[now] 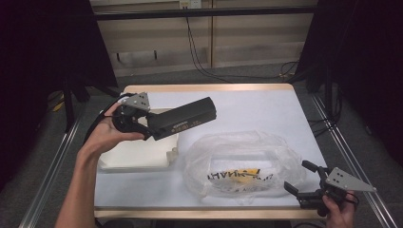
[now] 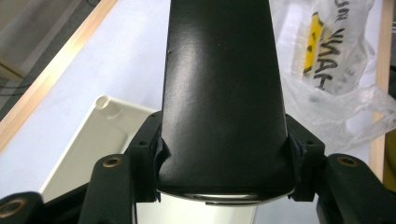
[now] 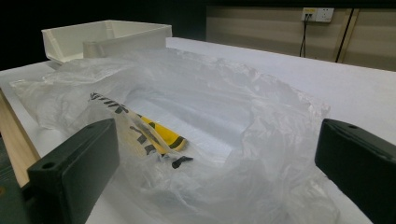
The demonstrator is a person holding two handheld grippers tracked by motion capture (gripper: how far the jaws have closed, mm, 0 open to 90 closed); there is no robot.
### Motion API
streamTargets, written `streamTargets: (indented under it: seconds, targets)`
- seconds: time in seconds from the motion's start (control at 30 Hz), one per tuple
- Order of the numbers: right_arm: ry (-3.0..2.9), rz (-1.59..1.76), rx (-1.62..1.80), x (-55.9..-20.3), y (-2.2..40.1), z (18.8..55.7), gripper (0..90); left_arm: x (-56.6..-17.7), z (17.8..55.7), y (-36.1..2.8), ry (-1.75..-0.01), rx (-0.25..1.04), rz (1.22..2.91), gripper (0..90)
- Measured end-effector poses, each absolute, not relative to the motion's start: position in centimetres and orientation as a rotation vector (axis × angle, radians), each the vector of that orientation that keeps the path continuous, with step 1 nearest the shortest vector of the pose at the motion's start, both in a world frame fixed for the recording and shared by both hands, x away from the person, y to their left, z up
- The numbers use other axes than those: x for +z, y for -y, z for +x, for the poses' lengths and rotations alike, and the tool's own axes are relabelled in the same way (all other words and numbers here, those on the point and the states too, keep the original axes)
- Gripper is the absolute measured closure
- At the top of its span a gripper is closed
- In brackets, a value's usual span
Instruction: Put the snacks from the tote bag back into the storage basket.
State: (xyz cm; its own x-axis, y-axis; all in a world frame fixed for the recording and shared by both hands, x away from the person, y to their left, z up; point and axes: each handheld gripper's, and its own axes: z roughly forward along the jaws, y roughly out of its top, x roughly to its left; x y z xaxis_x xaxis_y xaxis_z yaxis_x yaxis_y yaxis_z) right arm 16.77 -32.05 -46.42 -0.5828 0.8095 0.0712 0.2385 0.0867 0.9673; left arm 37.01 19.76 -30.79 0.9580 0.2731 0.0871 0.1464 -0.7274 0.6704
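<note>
Room: a dim space with pale wall panels behind, cables trailing on the grey floor, and a white-topped counter (image 1: 266, 107) with a wooden rim.
Left gripper (image 1: 151, 127): held above the counter's left half, jaws clamped on one end of a long black case (image 1: 183, 118); in the left gripper view the case (image 2: 223, 93) ran straight out between the pads, pointing toward the bag.
Right gripper (image 1: 300, 178): at the counter's near right corner, jaws apart with nothing between them, aimed at the bag's near side.
Bag (image 1: 242, 166): a crumpled clear plastic bag with black and yellow print, lying on the near right part of the counter, its mouth sagging open upward; inside looked empty, though the folds hid part of it.
Tray (image 1: 138, 152): a shallow white tray near the left edge, under the lifted case; nothing was seen in it.
Step in hand: probably carrying the case over to go into the bag.
Doing it well: the free jaws would best pinch the bag's near rim and lift it so the mouth stayed wide; the case should go in leading-end first at a low angle, since thin plastic snags and folds under a blunt end.
Risk: gripped at one end, the case could droop or swivel.
</note>
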Motion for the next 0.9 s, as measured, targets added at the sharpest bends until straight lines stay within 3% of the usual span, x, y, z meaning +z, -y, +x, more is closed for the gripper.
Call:
streamTargets:
  seconds: [0.9]
  targets:
    - [-1.871,1.029,1.533,-46.5,31.9,17.0,0.0,-31.7,37.5,-25.4,-0.418,0.333,2.377,43.2]
